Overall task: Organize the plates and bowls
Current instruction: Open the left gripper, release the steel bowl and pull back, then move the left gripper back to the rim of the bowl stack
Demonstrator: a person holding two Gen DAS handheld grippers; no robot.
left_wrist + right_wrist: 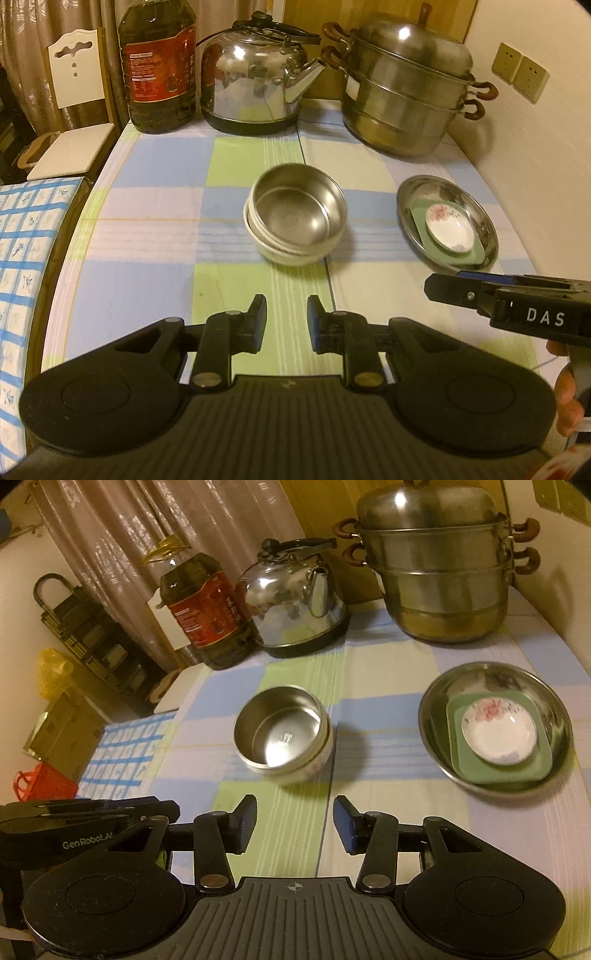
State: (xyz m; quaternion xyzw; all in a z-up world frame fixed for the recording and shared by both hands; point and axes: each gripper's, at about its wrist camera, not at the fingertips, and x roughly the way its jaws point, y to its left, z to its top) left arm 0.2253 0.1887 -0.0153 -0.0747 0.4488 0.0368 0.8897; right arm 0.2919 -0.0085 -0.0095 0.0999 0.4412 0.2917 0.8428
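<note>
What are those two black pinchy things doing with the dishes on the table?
A person is tidying dishes with them. Right now both the left gripper and right gripper are open and empty. A metal bowl sits inside a white bowl, and a flowered saucer lies on a green plate in a metal dish.

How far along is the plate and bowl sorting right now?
Done, by the look of it: the steel bowl is nested in the white bowl, and the small floral dish sits on the green plate inside the steel plate. In hand: nothing; left claw and right claw are open and empty. No loose dishes remain visible.
</note>
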